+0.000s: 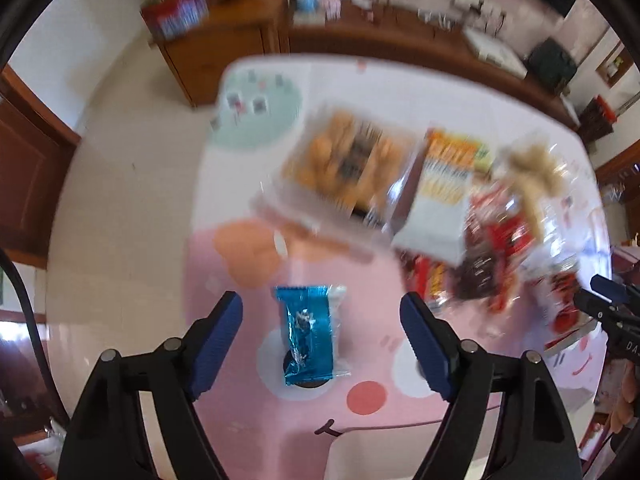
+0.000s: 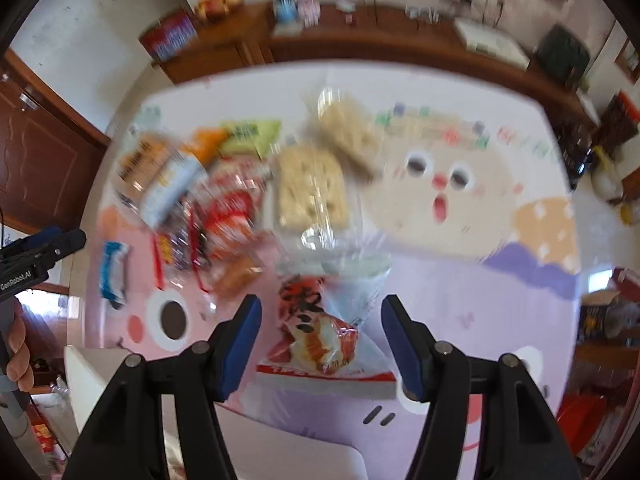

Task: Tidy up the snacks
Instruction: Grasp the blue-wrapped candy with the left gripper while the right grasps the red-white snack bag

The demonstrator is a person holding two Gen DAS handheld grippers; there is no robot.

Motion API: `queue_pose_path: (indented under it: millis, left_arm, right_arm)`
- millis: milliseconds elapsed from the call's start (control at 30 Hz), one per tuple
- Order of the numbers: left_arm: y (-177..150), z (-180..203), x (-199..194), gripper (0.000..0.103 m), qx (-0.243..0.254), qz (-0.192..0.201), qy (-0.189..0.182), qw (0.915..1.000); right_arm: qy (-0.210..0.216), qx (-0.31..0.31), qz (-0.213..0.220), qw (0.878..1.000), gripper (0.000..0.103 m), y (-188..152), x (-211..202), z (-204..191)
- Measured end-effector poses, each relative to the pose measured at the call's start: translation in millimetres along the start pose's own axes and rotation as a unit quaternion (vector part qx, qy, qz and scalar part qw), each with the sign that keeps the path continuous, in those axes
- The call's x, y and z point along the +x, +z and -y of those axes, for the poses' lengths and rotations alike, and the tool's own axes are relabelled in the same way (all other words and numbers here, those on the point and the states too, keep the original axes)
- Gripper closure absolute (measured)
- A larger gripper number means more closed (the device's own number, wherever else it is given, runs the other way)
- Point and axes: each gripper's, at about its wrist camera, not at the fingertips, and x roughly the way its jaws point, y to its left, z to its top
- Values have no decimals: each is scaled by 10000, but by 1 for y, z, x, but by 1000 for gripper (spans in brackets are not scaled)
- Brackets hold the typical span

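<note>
A blue foil snack packet (image 1: 308, 336) lies flat on the pink cartoon tablecloth (image 1: 240, 420). My left gripper (image 1: 320, 304) points down over it, open, with a finger on each side and neither pad touching. In the right wrist view a red-and-white snack bag (image 2: 316, 336) with a clear plastic end lies between the fingers of my right gripper (image 2: 320, 308), also open with gaps on both sides. The blue packet (image 2: 114, 276) shows at that view's left, below the left gripper (image 2: 40, 248). The right gripper (image 1: 608, 304) enters the left view's right edge.
A blurred pile of snacks fills the table's middle: a clear box of orange pastries (image 1: 344, 160), an orange-and-white pack (image 1: 444, 184), red wrappers (image 1: 496, 248), crackers in clear bags (image 2: 312, 188). A wooden sideboard (image 1: 360, 36) stands beyond the table. Pale floor (image 1: 120, 200) lies left.
</note>
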Motion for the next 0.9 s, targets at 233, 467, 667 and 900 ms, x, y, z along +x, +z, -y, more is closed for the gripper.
queue_pose_path:
  millis: [233,467,667,900]
  left_arm:
    - [-6,-2,52,24,104,-590,-62,9982]
    - [-20,2,65,48,323,-696,106,9970]
    - [-27,9,57,77,376,-524,250,9976]
    - [-30,14,3,77,152,161,286,9993]
  right_arm:
    - [151,145,-532,9984,40,-2,39,7]
    - [98,86,-765,9970,36,-3,51,7]
    - [63,121,-716,9973,42,-9,58,11]
    - [-57,152,-205,9997,46,-20,25,10]
